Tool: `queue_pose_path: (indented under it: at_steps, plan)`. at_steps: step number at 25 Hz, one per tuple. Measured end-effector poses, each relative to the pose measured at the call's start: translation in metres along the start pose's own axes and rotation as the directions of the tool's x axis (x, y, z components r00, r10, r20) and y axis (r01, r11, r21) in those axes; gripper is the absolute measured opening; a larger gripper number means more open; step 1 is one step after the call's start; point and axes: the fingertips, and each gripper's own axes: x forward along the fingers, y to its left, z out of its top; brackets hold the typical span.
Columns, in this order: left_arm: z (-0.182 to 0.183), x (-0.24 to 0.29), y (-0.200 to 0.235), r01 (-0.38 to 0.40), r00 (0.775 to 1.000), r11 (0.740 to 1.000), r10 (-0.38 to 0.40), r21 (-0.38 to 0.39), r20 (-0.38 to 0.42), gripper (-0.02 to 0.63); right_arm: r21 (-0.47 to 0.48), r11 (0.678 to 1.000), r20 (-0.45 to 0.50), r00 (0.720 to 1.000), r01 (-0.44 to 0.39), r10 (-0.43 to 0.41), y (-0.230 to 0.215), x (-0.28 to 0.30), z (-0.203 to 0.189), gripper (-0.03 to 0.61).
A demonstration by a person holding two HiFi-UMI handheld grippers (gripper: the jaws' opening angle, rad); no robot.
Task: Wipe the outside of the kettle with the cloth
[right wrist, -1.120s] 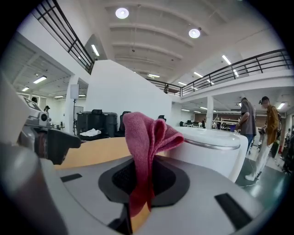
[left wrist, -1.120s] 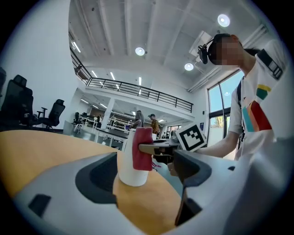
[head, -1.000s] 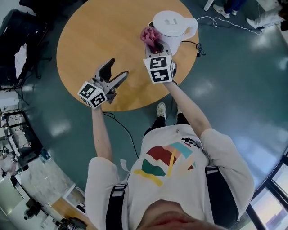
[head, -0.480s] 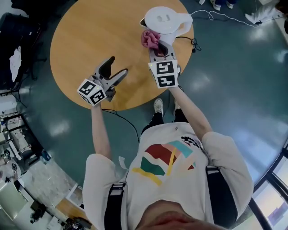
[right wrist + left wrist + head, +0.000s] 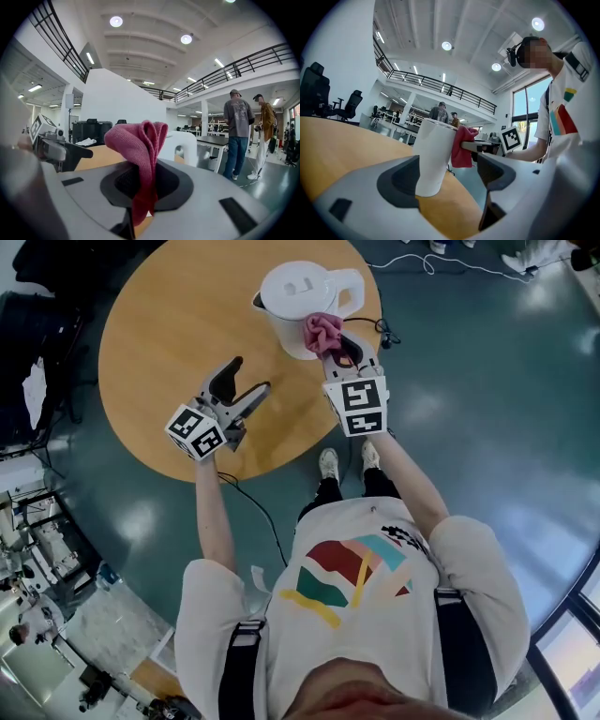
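— Kettle [image 5: 298,298]: where is it standing?
— It is sitting upright on the round wooden table [image 5: 159,334], toward the edge on the person's right. Its lid is on, and its handle is pointing right in the head view.
— And the cloth [image 5: 322,332]?
— The right hand-held gripper [image 5: 339,351] is pinching it, with the jaws closed on the pink fold. It is holding the cloth against the kettle's white side by the handle, near the rim.
— What is the left hand-held gripper [image 5: 247,377] doing?
— It is hovering over the table, well apart from the kettle. Its jaws are standing wide apart and gripping nothing, and its view is looking across at the kettle.
— Is any writing showing?
— Each gripper's cube is showing only black-and-white square markers. The person's shirt [image 5: 356,577] is carrying a coloured graphic and a small dark print, too small to read. The kettle's side is showing plain white.
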Motion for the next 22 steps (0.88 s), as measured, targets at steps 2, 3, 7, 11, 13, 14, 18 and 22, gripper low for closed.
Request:
queue_pose_path:
  at_steps: [2, 3, 7, 11, 13, 14, 18, 22]
  plan:
    - [0.004, 0.016, -0.003, -0.002, 1.0, 1.0, 0.002, 0.014, 0.005, 0.417, 0.005, 1.0, -0.004, 1.0, 0.018, -0.018, -0.025, -0.003, -0.004, 0.048]
    - [0.008, 0.023, -0.003, -0.004, 1.0, 1.0, 0.003, 0.024, 0.009, 0.417, 0.006, 1.0, -0.008, 1.0, 0.023, -0.023, -0.036, -0.002, -0.006, 0.048]
    - [0.028, 0.04, -0.008, -0.015, 0.999, 0.999, 0.014, 0.036, 0.03, 0.417, 0.009, 1.0, -0.018, 1.0, 0.01, -0.01, -0.063, 0.008, -0.008, 0.048]
    - [0.033, 0.05, -0.01, -0.035, 0.999, 0.998, 0.033, 0.056, 0.042, 0.417, -0.002, 1.0, -0.018, 1.0, -0.014, 0.014, -0.076, 0.022, -0.008, 0.048]
    - [0.043, 0.051, -0.011, -0.044, 0.997, 0.996, 0.039, 0.081, 0.068, 0.417, -0.005, 1.0, -0.023, 1.0, -0.022, 0.021, -0.078, 0.029, -0.011, 0.047]
    - [0.052, 0.051, -0.011, -0.047, 0.996, 0.994, 0.038, 0.101, 0.086, 0.417, -0.004, 1.0, -0.02, 1.0, -0.023, 0.023, -0.079, 0.031, -0.011, 0.047]
    - [0.088, 0.053, -0.012, -0.042, 0.993, 0.974, 0.016, 0.222, 0.118, 0.417, 0.005, 1.0, -0.014, 1.0, -0.01, 0.01, -0.081, 0.033, -0.012, 0.046]
    - [0.101, 0.062, -0.001, -0.019, 0.998, 0.949, -0.001, 0.313, 0.064, 0.417, 0.016, 1.0, -0.02, 1.0, 0.02, -0.02, -0.074, 0.023, -0.016, 0.048]
